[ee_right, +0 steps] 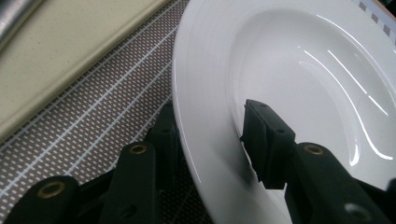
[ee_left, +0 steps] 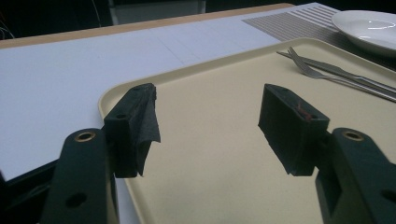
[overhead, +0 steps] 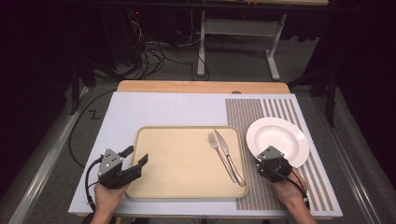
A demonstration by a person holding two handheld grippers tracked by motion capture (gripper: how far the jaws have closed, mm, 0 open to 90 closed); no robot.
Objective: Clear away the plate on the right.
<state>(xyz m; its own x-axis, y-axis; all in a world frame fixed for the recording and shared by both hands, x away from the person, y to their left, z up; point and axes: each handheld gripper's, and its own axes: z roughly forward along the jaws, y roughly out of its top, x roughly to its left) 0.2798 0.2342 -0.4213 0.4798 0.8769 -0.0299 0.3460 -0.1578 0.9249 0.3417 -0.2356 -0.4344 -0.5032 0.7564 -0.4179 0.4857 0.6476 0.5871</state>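
Black jaws of the right gripper [ee_right: 210, 154] straddle the near rim of the white plate [ee_right: 289, 60] – one jaw under the rim on the outside, the other over the rim inside the bowl. A gap shows between the inner pad and the plate's surface, so the gripper is open around the rim, not clamped. In the high view the right gripper [overhead: 271, 161] sits at the plate's [overhead: 279, 135] near-left edge, on the striped mat [overhead: 261, 112] that covers the right part of the counter [overhead: 154, 109]. Just left of the plate lies the beige tray [overhead: 182, 163], at the middle of the counter's near half, with a fork [overhead: 219, 151] and a knife [overhead: 229, 156] side by side along its right side – touching or nearly so. At the tray's near-left corner the left gripper [overhead: 133, 158] hovers with its jaws spread wide and nothing between them; in its own view the left gripper [ee_left: 208, 126] looks across the bare tray [ee_left: 210, 186] towards the fork [ee_left: 322, 72] and plate [ee_left: 369, 28].
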